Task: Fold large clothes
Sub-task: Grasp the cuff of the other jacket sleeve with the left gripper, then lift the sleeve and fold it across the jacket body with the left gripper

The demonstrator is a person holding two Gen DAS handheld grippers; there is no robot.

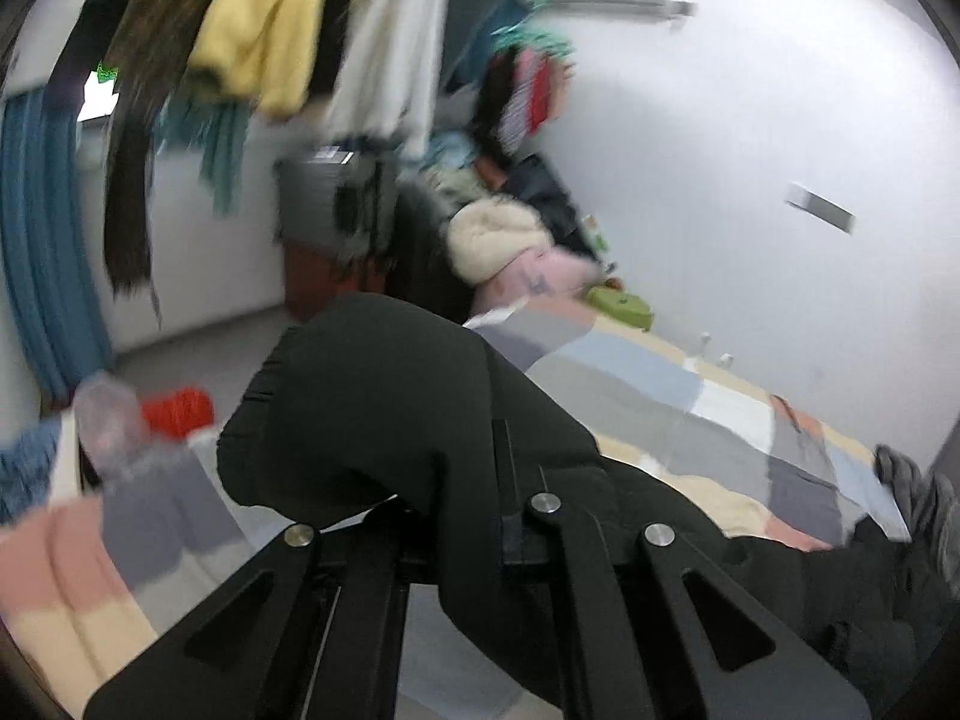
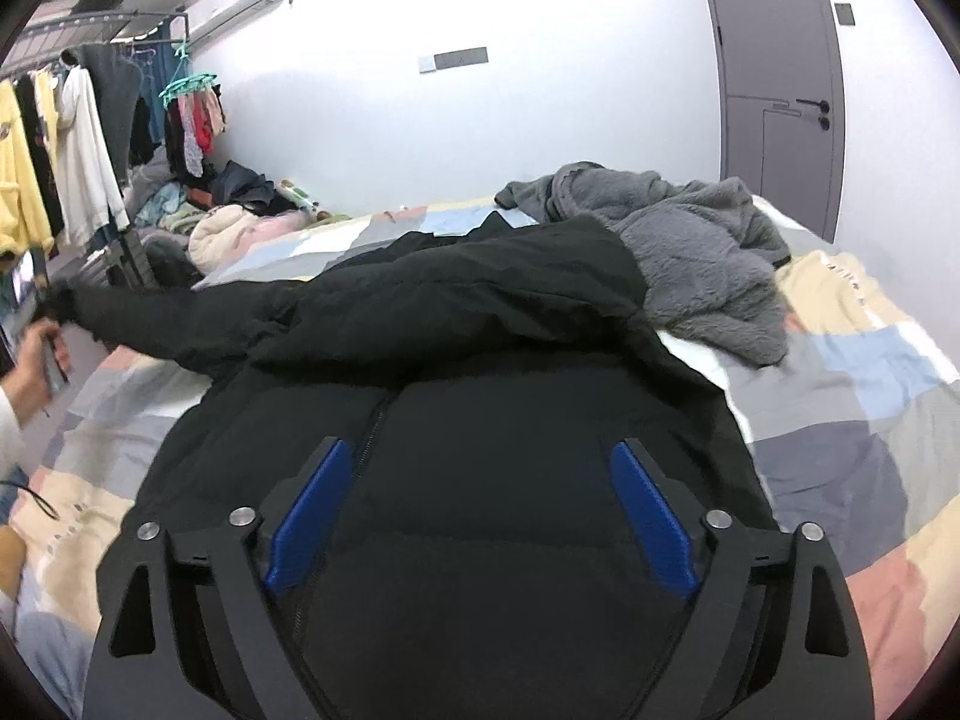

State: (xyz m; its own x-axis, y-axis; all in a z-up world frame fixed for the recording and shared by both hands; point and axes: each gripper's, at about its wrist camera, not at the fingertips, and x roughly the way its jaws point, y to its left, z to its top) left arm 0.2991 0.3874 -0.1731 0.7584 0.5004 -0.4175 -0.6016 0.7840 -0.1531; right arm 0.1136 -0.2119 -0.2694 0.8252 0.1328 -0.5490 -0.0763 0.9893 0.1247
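Observation:
A large black padded jacket point(image 2: 480, 372) lies front up on the patchwork bed cover point(image 2: 870, 372), its zip running down the middle. One sleeve point(image 2: 156, 318) is stretched out to the left, its cuff held by my left gripper point(image 2: 51, 312). In the left wrist view the sleeve point(image 1: 384, 408) drapes over my left gripper point(image 1: 456, 516) and hides its fingertips; it is shut on the sleeve. My right gripper point(image 2: 480, 480) hovers open just above the jacket's chest, its blue pads point(image 2: 651, 510) wide apart.
A grey fleece garment point(image 2: 690, 240) lies crumpled on the bed behind the jacket. A clothes rack point(image 2: 54, 168) with hanging garments stands at the left, with a heap of clothes point(image 2: 240, 210) by the wall. A grey door point(image 2: 780, 78) is at the right.

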